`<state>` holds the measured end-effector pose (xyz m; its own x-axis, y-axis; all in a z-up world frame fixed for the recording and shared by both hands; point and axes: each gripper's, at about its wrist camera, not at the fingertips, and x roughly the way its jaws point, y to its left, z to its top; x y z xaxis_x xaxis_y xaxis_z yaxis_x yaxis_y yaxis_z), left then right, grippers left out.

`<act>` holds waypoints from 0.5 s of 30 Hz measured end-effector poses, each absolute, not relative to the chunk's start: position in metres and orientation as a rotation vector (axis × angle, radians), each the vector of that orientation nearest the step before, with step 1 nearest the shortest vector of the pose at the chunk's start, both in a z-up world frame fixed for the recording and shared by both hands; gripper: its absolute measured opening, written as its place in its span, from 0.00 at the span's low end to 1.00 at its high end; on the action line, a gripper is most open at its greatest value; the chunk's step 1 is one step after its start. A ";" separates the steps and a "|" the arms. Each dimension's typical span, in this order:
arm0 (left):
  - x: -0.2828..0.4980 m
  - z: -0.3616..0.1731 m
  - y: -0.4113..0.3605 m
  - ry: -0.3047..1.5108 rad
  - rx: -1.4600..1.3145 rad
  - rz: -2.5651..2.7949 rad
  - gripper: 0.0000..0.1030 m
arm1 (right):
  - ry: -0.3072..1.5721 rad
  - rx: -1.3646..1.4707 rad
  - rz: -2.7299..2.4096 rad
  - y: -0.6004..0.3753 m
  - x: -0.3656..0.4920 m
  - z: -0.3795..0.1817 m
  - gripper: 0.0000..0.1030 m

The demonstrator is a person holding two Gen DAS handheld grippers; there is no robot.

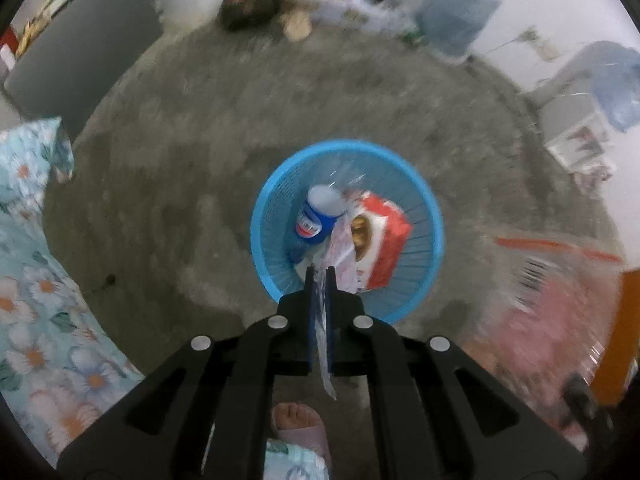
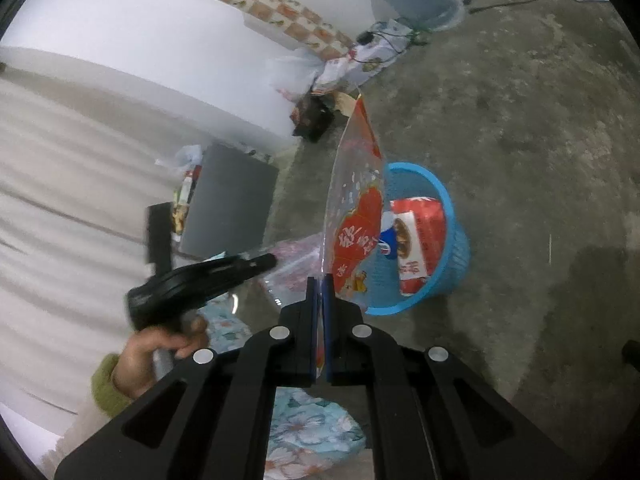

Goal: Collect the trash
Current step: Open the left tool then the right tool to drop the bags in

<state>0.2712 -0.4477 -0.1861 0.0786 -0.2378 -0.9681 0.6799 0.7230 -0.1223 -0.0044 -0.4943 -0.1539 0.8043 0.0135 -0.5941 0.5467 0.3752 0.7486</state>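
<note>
A blue mesh basket (image 1: 424, 208) stands on the concrete floor and holds a blue Pepsi can (image 1: 316, 216) and a red and white snack box (image 1: 380, 236). My left gripper (image 1: 319, 270) is shut on a thin clear plastic wrapper (image 1: 342, 256) and hangs it over the basket's near rim. My right gripper (image 2: 319, 278) is shut on a large clear bag with red print (image 2: 356, 208), held upright to the left of the basket (image 2: 452, 216). The left gripper's black body (image 2: 200, 280) shows in the right wrist view, in a hand.
Floral bedding (image 1: 36, 280) lies at the left. Large water jugs (image 1: 460, 4) and a pile of bags (image 1: 256, 4) stand along the far wall. A grey cabinet (image 2: 228, 200) stands by a curtain. A bare foot in a slipper (image 1: 300, 424) is below the left gripper.
</note>
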 end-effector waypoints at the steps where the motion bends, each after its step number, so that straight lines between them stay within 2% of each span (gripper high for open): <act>1: 0.275 -0.199 -0.451 1.356 0.414 -0.692 0.04 | 0.571 1.154 -0.371 -0.496 -0.005 -0.157 0.03; 2: 0.281 -0.207 -0.453 1.380 0.405 -0.677 0.08 | 0.575 1.159 -0.374 -0.498 -0.006 -0.161 0.03; 3: 0.286 -0.215 -0.454 1.407 0.385 -0.663 0.17 | 0.581 1.163 -0.376 -0.499 -0.005 -0.164 0.03; 6: 0.292 -0.223 -0.448 1.428 0.313 -0.643 0.33 | 0.592 1.158 -0.363 -0.502 0.001 -0.171 0.03; 8: 0.294 -0.219 -0.447 1.415 0.297 -0.658 0.37 | 0.592 1.147 -0.346 -0.503 0.006 -0.171 0.03; 13: 0.301 -0.191 -0.438 1.374 0.261 -0.664 0.37 | 0.596 1.079 -0.203 -0.507 0.042 -0.176 0.03; 15: 0.305 -0.168 -0.424 1.334 0.244 -0.671 0.44 | 0.621 1.017 -0.154 -0.509 0.066 -0.179 0.03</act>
